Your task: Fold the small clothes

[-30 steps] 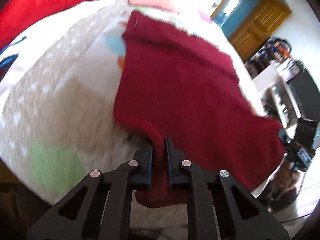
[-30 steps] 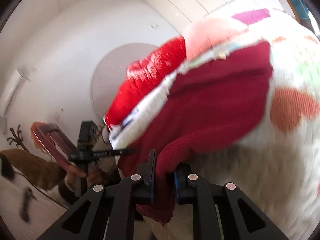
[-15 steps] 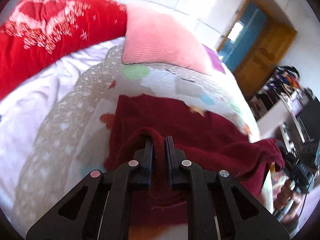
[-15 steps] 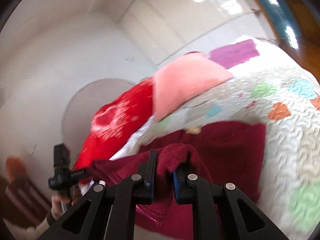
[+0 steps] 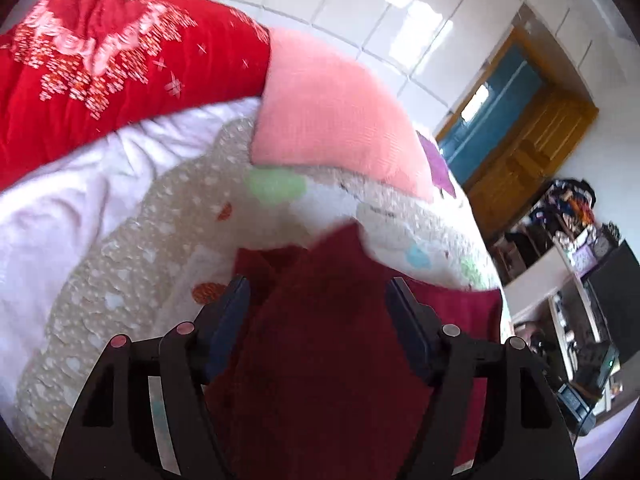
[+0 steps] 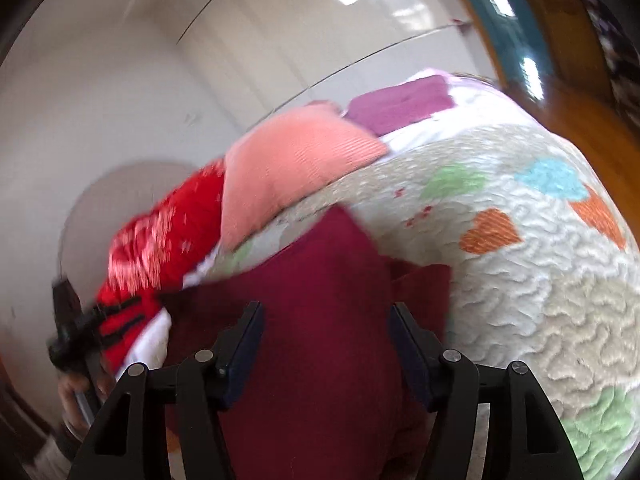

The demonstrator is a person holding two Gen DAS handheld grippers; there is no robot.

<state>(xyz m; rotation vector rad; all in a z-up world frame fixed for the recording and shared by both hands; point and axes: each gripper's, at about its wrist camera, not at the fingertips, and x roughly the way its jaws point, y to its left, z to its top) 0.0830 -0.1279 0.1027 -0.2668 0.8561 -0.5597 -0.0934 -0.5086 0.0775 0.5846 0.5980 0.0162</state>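
Both of my tools stand with their jaws wide apart: my left gripper (image 5: 318,304) and my right gripper (image 6: 326,332) each straddle the dark red fleecy garment (image 5: 332,340) without pinching it. The garment lies in front of me on the cream quilted bedspread with coloured heart patches (image 6: 532,280), doubled over on itself, a top layer resting over a lower layer that shows along its sides. A ribbed pink pillow (image 5: 332,116) sits just beyond it, with a bright red embroidered quilt (image 5: 112,56) further off to my left. I judge one fold is laid and the cloth is loose. The risk from here is that the thick, springy top layer slides or flips open if I pull away carelessly, or that an open fingertip (image 6: 246,328) catches the edge and drags it askew. The soft bedding could also let the layers creep out of line.
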